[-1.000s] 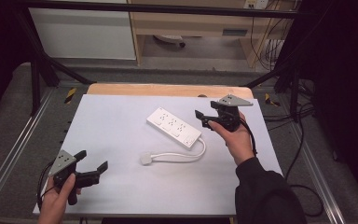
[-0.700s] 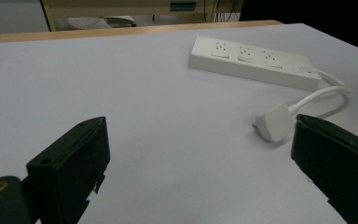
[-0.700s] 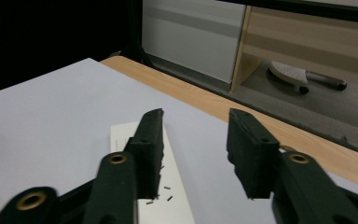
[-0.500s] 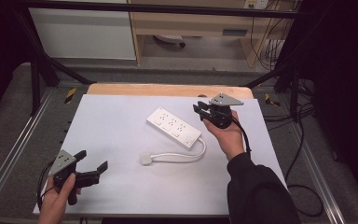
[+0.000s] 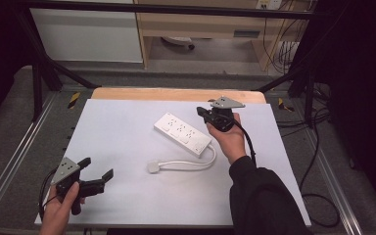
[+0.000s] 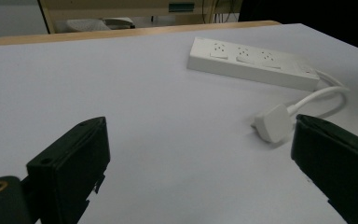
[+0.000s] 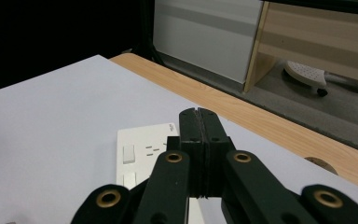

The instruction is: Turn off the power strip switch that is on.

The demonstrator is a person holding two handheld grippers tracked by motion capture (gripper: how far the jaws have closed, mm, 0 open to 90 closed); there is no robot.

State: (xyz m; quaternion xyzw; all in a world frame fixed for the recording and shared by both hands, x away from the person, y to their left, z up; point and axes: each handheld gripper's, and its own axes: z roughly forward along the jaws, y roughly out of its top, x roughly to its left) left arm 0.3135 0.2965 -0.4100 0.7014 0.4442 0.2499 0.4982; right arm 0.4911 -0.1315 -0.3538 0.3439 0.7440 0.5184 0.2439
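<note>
A white power strip (image 5: 182, 133) lies slantwise at the middle of the white table (image 5: 127, 122), its cord looping to a white plug (image 5: 153, 167). My right gripper (image 5: 203, 111) hovers just right of the strip's far end, jaws pressed together with nothing between them. In the right gripper view the shut gripper (image 7: 198, 113) points over the strip (image 7: 142, 149) toward the wooden table edge. My left gripper (image 5: 97, 168) is held low at the front left, open and empty. In the left gripper view the gripper (image 6: 198, 123) frames the strip (image 6: 251, 65) and plug (image 6: 272, 123) farther off.
A strip of bare wood (image 5: 176, 94) runs along the table's back edge. Behind it stand a white cabinet (image 5: 85, 34) and a wooden shelf unit (image 5: 200, 24). Metal frame rails (image 5: 10, 161) flank the table, and black cables (image 5: 318, 147) lie on the floor at the right.
My right gripper has shifted slightly left and away, closer to the strip's far end, still shut. The left gripper, strip and plug have not moved.
</note>
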